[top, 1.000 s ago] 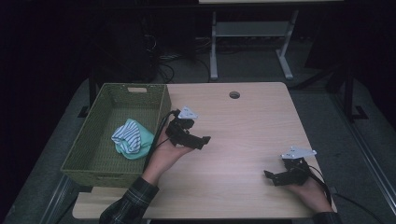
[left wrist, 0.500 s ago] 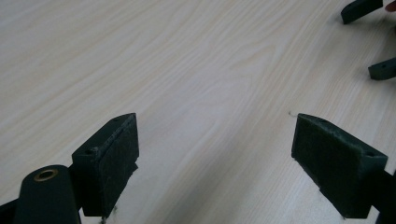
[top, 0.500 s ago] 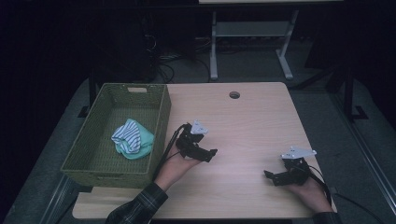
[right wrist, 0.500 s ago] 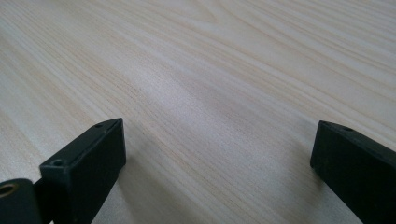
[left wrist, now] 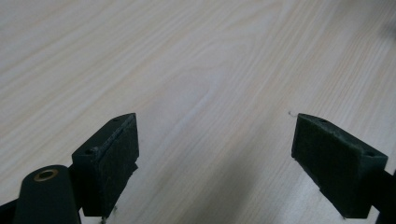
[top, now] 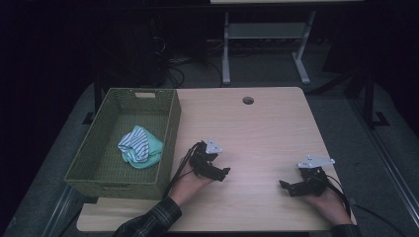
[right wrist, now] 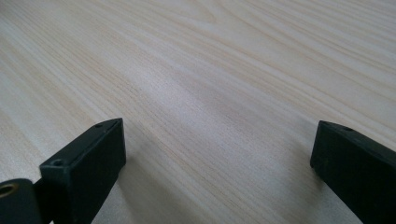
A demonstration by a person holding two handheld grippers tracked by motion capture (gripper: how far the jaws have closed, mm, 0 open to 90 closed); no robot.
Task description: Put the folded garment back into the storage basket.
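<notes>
Both grippers rest low on the wooden desk [top: 257,128] with nothing between their jaws. The left gripper [top: 223,172] sits near the desk's middle, just right of the green woven basket [top: 168,123], its jaws spread wide over bare wood. The right gripper [top: 285,186] lies at the near right, also released. A striped and mint cloth bundle [top: 140,146] lies inside the basket, well apart from both.

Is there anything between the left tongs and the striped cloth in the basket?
Yes. The basket's near side wall stands between the left tongs, open over bare table, and the striped cloth lying inside the basket. The tongs would have to go over that rim; nothing else intervenes.
</notes>
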